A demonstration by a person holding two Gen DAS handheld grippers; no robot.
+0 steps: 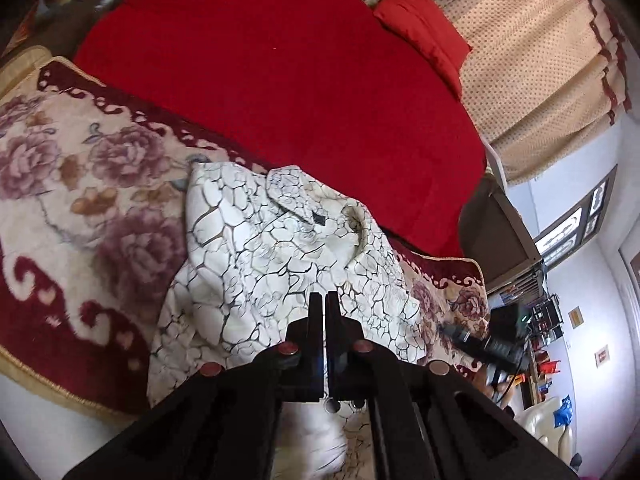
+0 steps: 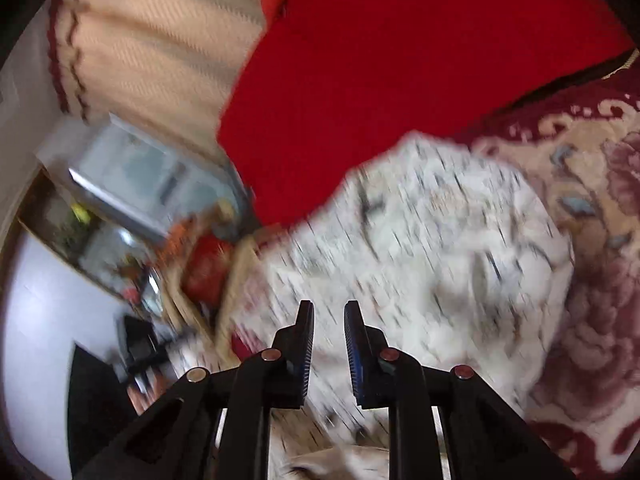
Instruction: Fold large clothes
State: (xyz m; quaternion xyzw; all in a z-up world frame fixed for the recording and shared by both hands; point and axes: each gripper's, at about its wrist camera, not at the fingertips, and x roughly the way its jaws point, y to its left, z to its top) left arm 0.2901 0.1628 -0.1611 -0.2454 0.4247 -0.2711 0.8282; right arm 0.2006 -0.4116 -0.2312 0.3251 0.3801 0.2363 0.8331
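Floral blanket (image 1: pixel 68 184) over the red bed (image 1: pixel 280 60) carries the crackle-print shirt (image 1: pixel 280 248), bunched, collar up. Left tongs (image 1: pixel 324 300) pressed together, nothing visibly pinched; right tongs (image 2: pixel 328 312) slightly spread, empty. Judgement: both raised clear to regrasp.

Shirt (image 1: pixel 288 256) on blanket (image 1: pixel 80 184), bedspread (image 1: pixel 280 60) behind it

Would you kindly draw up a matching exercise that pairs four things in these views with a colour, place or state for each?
Things:
1. left gripper
2. right gripper
3. white shirt with a dark crackle print
4. small red cushion

Descriptions:
A. crumpled on the floral blanket
B. jaws shut, nothing visible between the tips
C. beside the beige dotted curtain
D. jaws apart

Pairs: 1-B, 2-D, 3-A, 4-C
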